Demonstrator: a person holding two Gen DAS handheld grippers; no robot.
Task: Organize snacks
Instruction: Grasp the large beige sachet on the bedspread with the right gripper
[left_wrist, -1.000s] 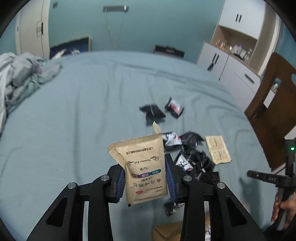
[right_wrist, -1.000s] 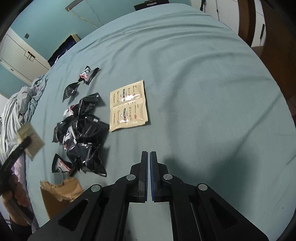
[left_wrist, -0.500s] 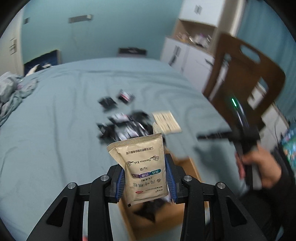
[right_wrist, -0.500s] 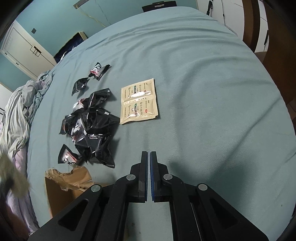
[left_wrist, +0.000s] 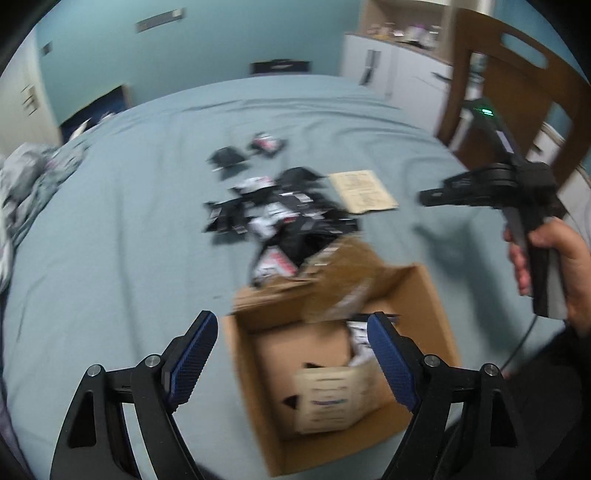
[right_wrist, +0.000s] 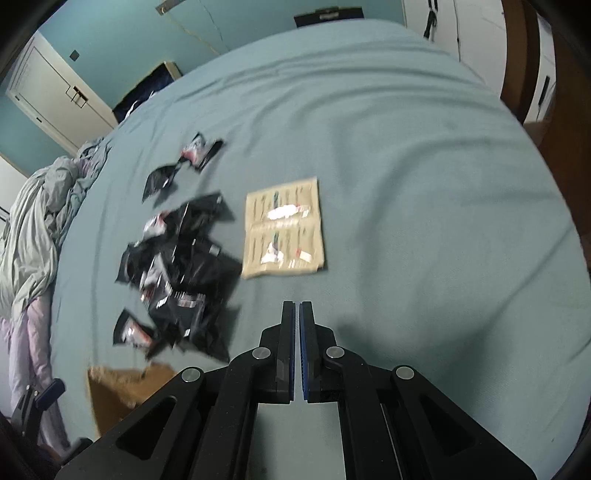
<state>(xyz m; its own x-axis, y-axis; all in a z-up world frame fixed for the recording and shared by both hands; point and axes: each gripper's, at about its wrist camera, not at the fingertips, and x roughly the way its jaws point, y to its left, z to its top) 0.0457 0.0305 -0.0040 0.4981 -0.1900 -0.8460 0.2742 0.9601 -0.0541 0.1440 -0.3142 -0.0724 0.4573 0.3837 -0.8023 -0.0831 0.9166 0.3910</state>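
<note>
Blue bedsheet: left gripper spread wide, empty, above cardboard box now holding tan sachet; right gripper closed, empty, near 2 joined sachets, black packets awaiting collection.

A wide bed with a blue-grey sheet fills most of both views. Teal walls rise behind it at 12 o'clock. Rumpled grey bedding is heaped at 9 o'clock. White cabinets stand at 1 o'clock, with a brown wooden chair at 2 o'clock. A white door shows at 10 o'clock.
</note>
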